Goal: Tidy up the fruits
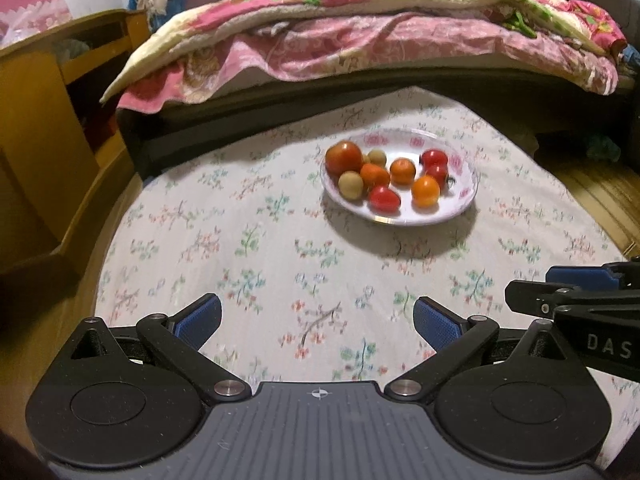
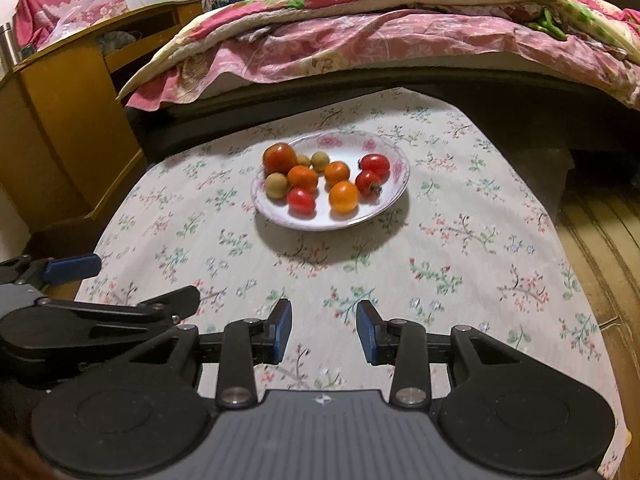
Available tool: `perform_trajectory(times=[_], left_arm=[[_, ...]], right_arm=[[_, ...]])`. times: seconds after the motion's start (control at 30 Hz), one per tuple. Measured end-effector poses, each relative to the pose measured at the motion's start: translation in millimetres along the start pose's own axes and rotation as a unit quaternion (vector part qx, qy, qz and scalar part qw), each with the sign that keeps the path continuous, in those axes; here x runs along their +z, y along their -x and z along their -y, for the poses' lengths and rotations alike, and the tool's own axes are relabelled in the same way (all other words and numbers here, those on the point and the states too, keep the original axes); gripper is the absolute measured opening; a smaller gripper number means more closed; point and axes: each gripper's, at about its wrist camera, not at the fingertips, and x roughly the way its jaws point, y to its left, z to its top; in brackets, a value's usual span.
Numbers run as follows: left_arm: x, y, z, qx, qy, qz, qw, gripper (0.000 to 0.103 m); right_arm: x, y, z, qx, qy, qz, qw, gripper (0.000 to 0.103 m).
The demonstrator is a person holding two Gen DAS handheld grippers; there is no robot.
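Observation:
A white plate with a pink flower rim [image 1: 460, 208] [image 2: 396, 160] sits on the floral tablecloth and holds several small fruits: a large red tomato [image 1: 343, 156] [image 2: 279, 157], red cherry tomatoes [image 1: 384, 198] [image 2: 300, 200], orange ones [image 1: 425, 191] [image 2: 343, 197] and pale brown longans [image 1: 351, 185] [image 2: 276, 185]. My left gripper [image 1: 318, 322] stands wide open over the cloth, well short of the plate, with nothing between its fingers. My right gripper [image 2: 324, 330] is open more narrowly, also empty and short of the plate. Each gripper shows at the edge of the other's view.
A bed with a pink and yellow quilt [image 1: 360, 32] [image 2: 380, 28] runs along the far edge of the table. A wooden cabinet [image 1: 52, 128] [image 2: 68, 112] stands at the left. Wooden floor [image 2: 600, 240] lies to the right of the table.

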Motion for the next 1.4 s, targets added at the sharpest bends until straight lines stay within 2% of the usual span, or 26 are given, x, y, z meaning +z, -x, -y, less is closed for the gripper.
perform_trajectory(times=[0.23,0.47,1.4], left_arm=[[-13.4,6.5,2.3,0.012,-0.004,-0.013,0.9998,0.103],[-20.4,9.8,-3.1,-0.007,0.021,-0.022,0.9995,0.103],[-43.6,12.6,-5.6,-0.022,0.045,-0.058,0.997,0.102]], right_arm=[[-12.0,6.3,-5.3,0.001,0.007,-0.005,1.0,0.039],[-20.2,10.6,-6.4,-0.001,0.008,-0.009,1.0,0.039],[-39.9,13.8,-14.7,-0.008,0.02,-0.029,0.999,0.04]])
